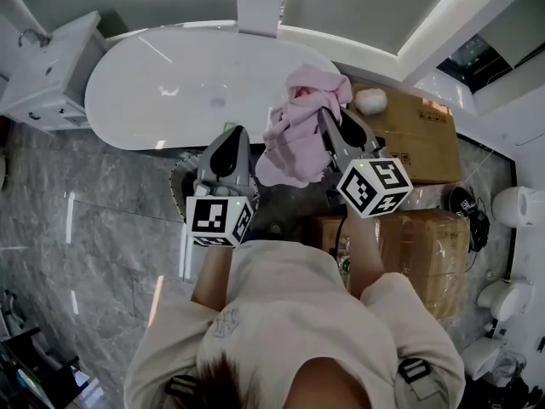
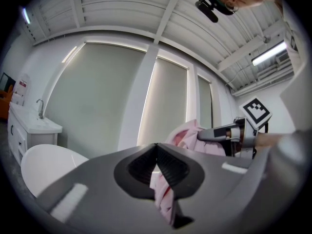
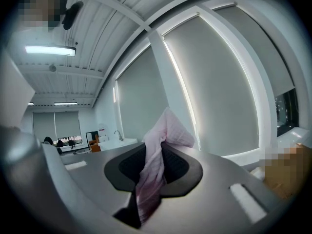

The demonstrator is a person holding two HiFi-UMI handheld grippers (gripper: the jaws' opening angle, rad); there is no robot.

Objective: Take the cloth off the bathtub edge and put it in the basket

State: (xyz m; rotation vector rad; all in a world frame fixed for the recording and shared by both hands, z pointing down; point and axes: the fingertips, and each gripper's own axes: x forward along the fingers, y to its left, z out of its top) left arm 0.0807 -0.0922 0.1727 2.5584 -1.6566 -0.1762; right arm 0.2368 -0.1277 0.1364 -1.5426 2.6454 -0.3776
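Cloth [image 1: 298,135] held up by both tongs at bathtub end

Hung pink and bunched just off the rounded end of the bathtub [image 1: 170,92], stretched between two grips. Pinched low by left gripper [image 1: 230,136], jaws closed on a fold, tail drooping beneath. Pinched by right gripper [image 1: 329,119] nearer that tub end, jaws clamped on fabric, a peak poking above them. Noted cardboard boxes [image 1: 417,135] just past the same end of the bathtub.
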